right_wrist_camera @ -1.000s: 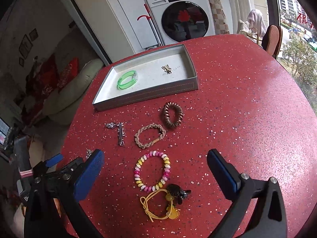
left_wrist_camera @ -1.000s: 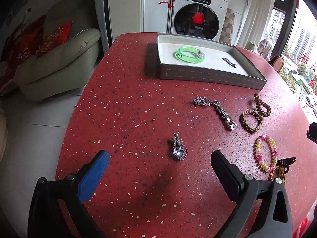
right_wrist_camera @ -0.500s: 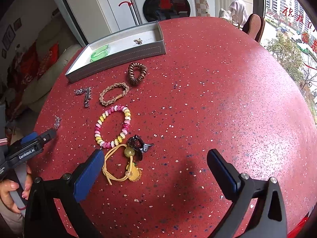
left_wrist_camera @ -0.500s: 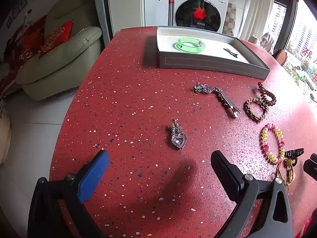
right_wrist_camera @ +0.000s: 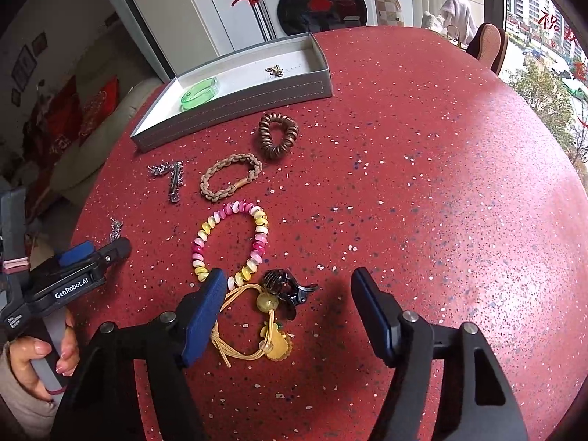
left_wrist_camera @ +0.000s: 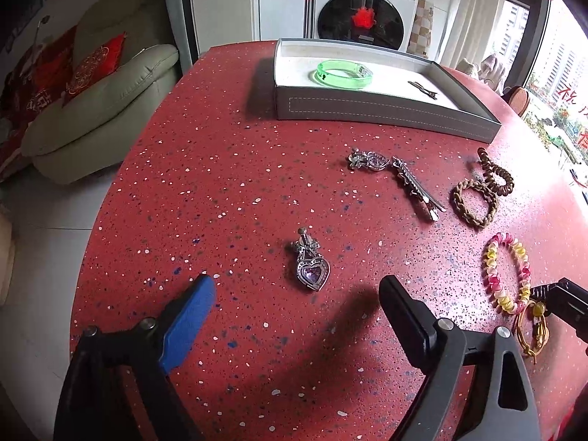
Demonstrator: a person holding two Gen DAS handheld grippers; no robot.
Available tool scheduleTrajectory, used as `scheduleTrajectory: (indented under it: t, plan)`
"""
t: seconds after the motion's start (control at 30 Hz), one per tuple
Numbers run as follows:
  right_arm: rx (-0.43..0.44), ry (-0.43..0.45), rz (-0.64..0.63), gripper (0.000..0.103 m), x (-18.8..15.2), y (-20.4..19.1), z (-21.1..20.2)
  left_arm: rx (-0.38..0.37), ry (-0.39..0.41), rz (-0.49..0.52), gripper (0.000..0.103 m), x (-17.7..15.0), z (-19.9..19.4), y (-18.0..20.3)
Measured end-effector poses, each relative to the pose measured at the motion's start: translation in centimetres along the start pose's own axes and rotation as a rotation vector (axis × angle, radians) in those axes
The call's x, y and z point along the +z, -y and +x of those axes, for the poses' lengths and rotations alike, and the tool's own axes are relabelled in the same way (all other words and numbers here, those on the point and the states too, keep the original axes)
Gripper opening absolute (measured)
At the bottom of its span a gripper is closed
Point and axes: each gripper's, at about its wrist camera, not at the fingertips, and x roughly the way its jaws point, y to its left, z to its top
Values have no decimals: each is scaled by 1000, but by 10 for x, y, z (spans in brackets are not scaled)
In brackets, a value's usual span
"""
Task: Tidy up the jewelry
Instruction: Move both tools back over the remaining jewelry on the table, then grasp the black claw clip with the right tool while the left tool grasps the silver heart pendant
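Both tongs stand wide open above the red bench (left_wrist_camera: pixel 220 169). The left tongs (left_wrist_camera: pixel 297 307) have the heart pendant (left_wrist_camera: pixel 311 270) lying just ahead between their tips, and the right tongs (right_wrist_camera: pixel 288 294) hang over the yellow cord (right_wrist_camera: pixel 253 327) and the dark clip (right_wrist_camera: pixel 284 286), beside the bead bracelet (right_wrist_camera: pixel 229 239). The tray (left_wrist_camera: pixel 367 108) at the far side holds a green bangle (left_wrist_camera: pixel 344 74) and one small pin (left_wrist_camera: pixel 422 89).

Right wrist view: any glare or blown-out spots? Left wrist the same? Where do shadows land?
Right wrist view: daylight sheen whitens the table toward the window side; the window itself is overexposed. Left wrist view: window corner blown out too; the left gripper casts a soft shadow beside the heart pendant. Both views: strong fisheye bending, dark vignetted corners, the tray still sharp.
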Motion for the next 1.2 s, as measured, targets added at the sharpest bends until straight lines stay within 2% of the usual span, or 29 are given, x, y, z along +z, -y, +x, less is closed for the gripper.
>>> scheduleTrajectory:
  t: [0.07, 0.2, 0.3, 0.43, 0.5, 0.6, 0.67, 0.93, 1.2]
  plan:
    - [1, -4, 7, 64, 1, 0, 3, -6, 0, 1, 96, 1, 1, 2]
    - [2, -19, 24, 47, 0, 1, 7, -8, 11, 13, 92, 1, 1, 7]
    - [-6, -16, 12, 45, -1, -1, 8, -10, 18, 24, 88, 1, 0, 10]
    - [-15, -17, 3, 37, -1, -1, 8, -16, 24, 36, 82, 0, -2, 13]
    - [-8, -15, 10, 35, -1, 0, 8, -20, 30, 42, 76, 0, -4, 14]
    - [-12, -4, 23, 35, -2, 3, 7, -25, 42, 49, 57, 0, -6, 14]
    - [-6, -1, 33, 35, -2, 5, 6, -32, 48, 49, 38, 0, -7, 12]
    - [18, 17, 68, 35, -2, 13, -2, -160, 24, -54, 36, 3, -10, -8]
    - [58, 46, 96, 35, 7, 18, -15, -187, 40, -61, 36, 8, -28, -8]
